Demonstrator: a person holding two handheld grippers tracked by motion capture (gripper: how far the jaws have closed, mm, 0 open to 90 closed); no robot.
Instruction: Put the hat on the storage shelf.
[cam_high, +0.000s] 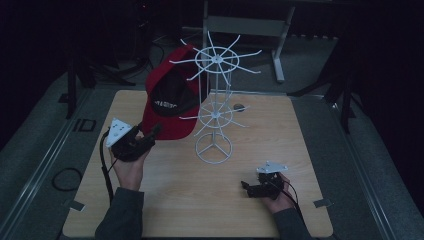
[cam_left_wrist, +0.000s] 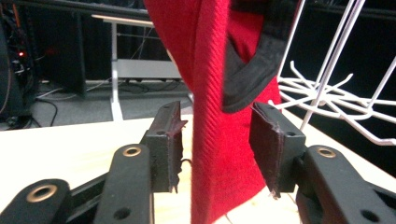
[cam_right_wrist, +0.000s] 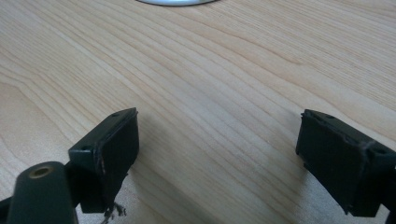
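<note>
Red cap (cam_left_wrist: 219, 140) cut off at top and bottom edges in the left gripper view. Small dark object (cam_high: 240, 106) near the table's (cam_high: 175, 200) far edge too small to identify.

One red cap (cam_high: 170, 102), one white wire rack (cam_high: 215, 107), two grippers.

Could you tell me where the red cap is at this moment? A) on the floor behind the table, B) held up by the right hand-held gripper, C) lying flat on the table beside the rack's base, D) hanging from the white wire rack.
D: the red cap hangs from an arm of the white wire rack, with its brim between the open jaws of the left hand-held gripper.
</note>
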